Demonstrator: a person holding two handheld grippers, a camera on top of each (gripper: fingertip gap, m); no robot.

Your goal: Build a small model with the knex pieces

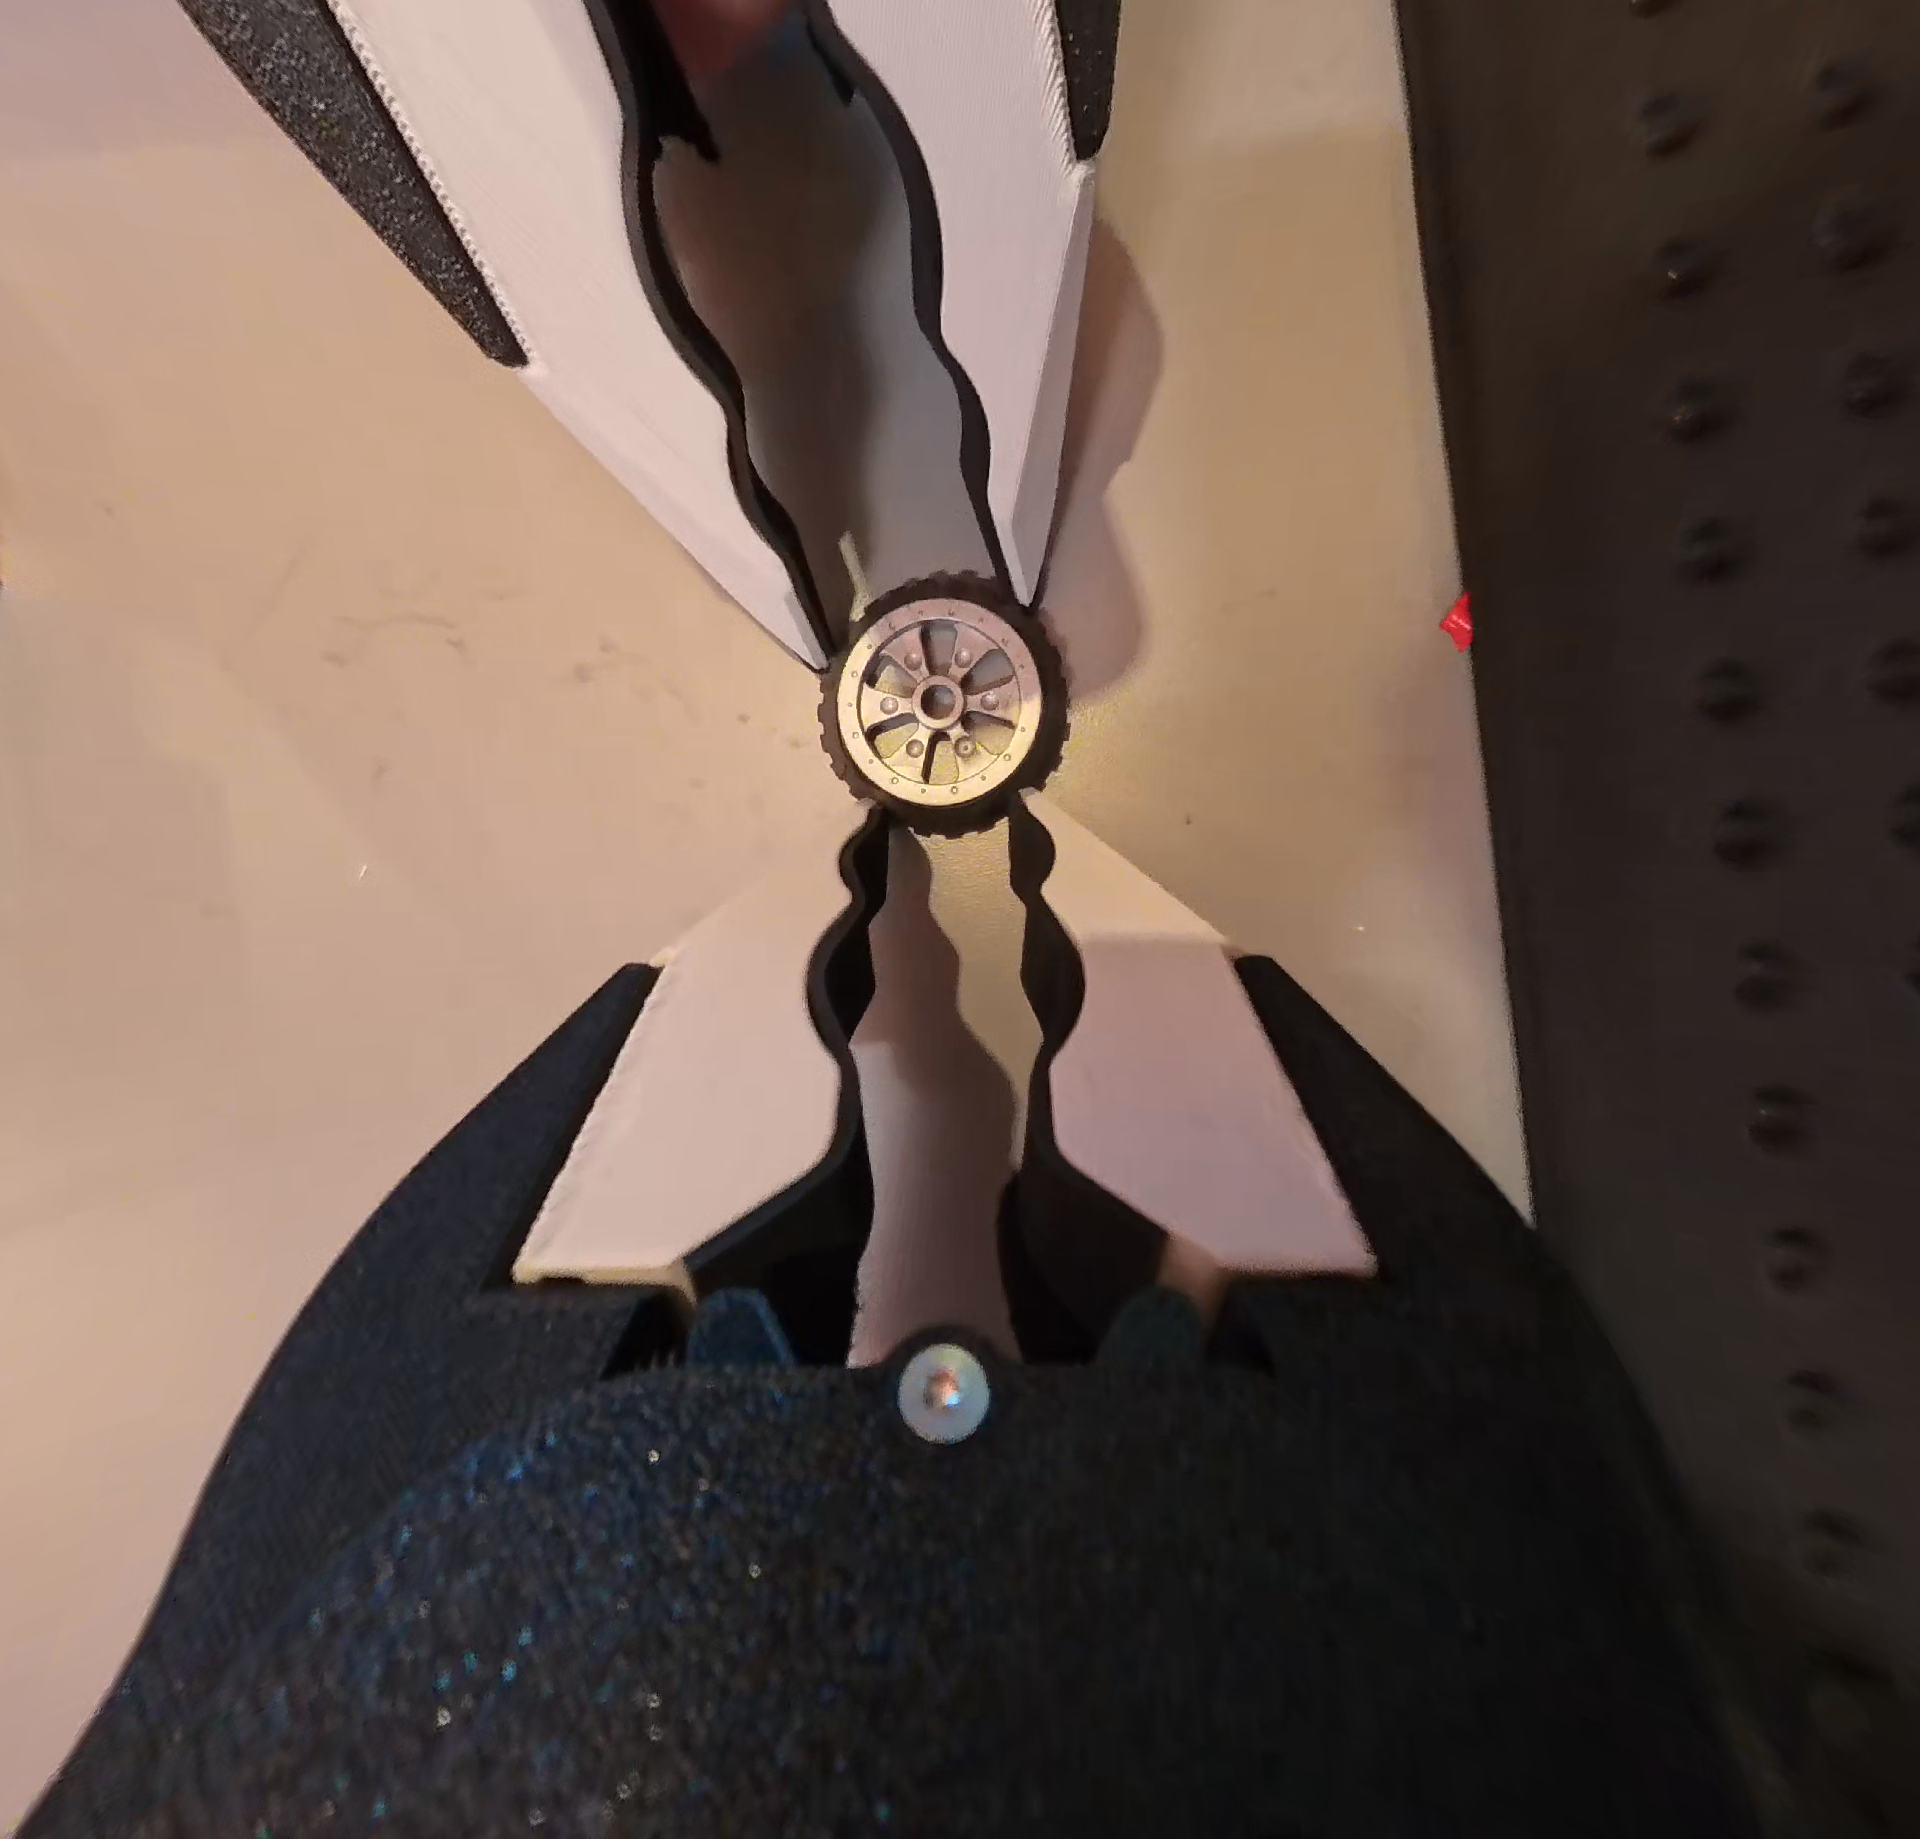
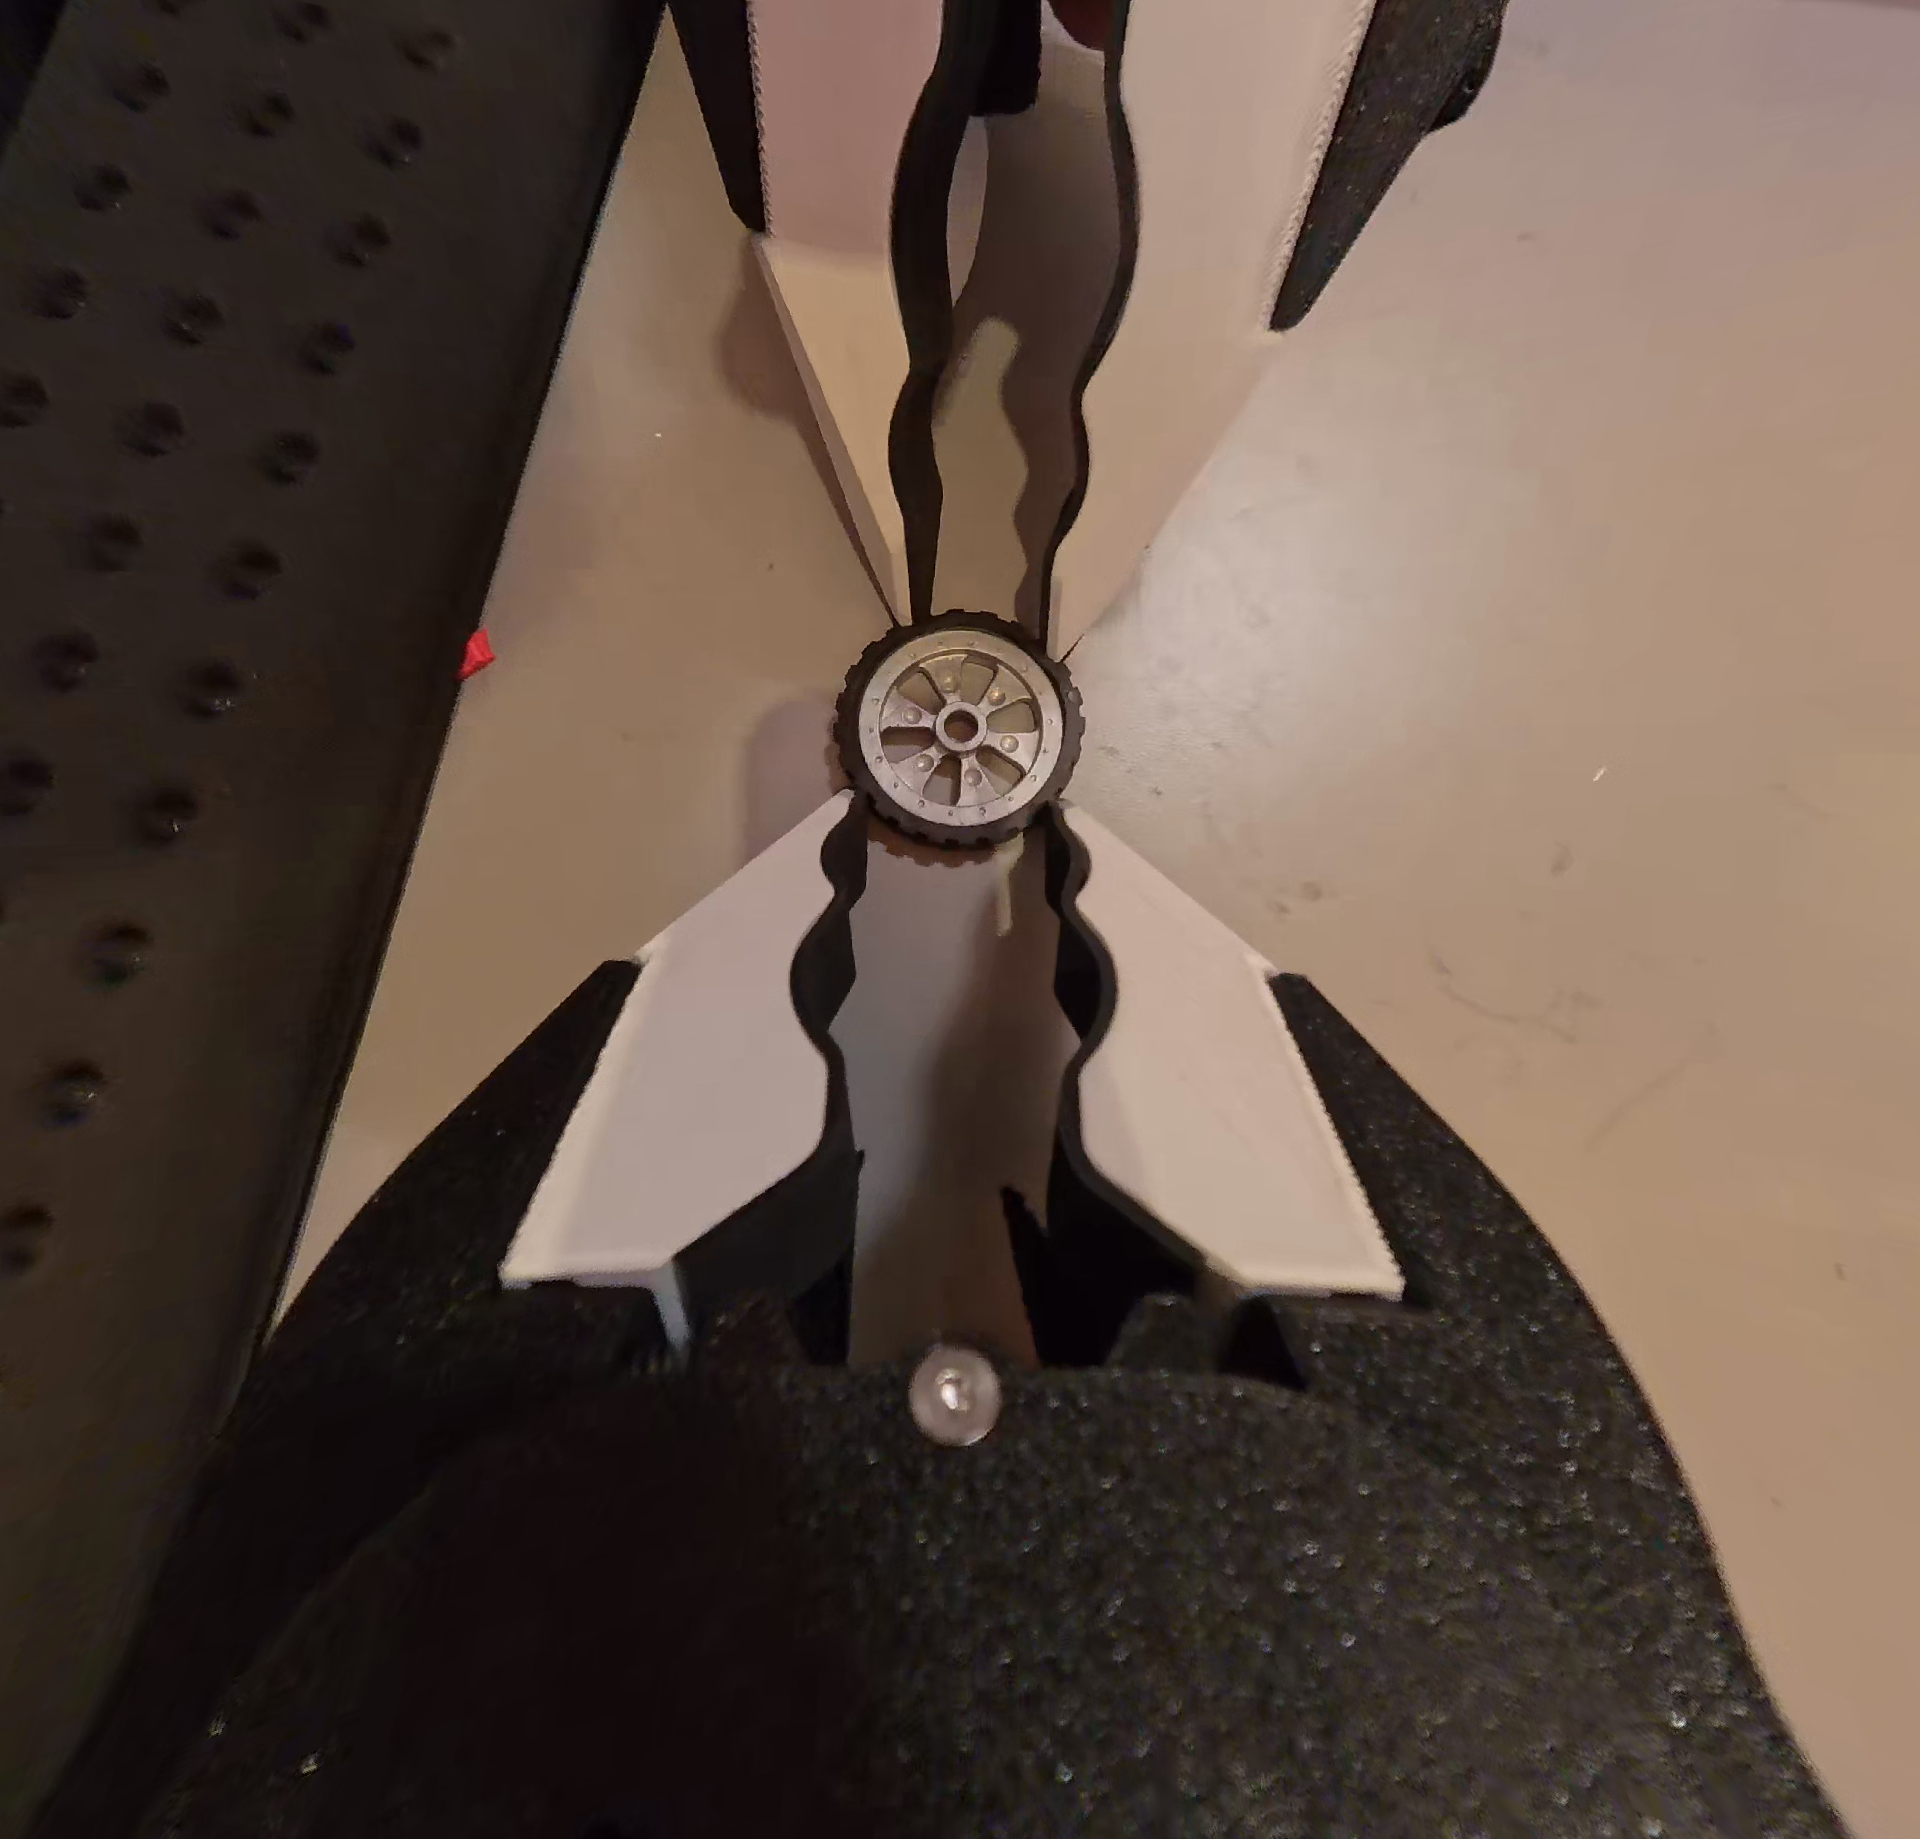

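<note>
A small toy wheel point(image 1: 940, 714) with a black ridged tyre and a silver spoked hub hangs between my two grippers, which point at each other above a beige table point(image 1: 312, 646). My left gripper point(image 1: 948, 828) comes from below in its own view, jaws nearly together, tips pressed on the tyre's lower edge. My right gripper point(image 1: 928, 631) reaches in from the top and pinches the tyre's upper edge. In the right wrist view the wheel point(image 2: 958, 727) sits at my right gripper's point(image 2: 954, 818) tips, with the left gripper point(image 2: 979, 620) opposite. A thin pale pin point(image 2: 1003, 896) shows by the right gripper's finger.
A black mat with rows of small holes point(image 1: 1714, 854) runs along one side of the table; it also shows in the right wrist view point(image 2: 208, 542). A small red bit point(image 1: 1458, 622) lies at its edge. The beige table point(image 2: 1455, 646) bears faint scuffs. The tips of both grippers are at nearly the same place. From either gripper's tips it is about 8 centimeters to the small red bit point(image 1: 1458, 622). Look for it in the right wrist view point(image 2: 480, 641) too.
</note>
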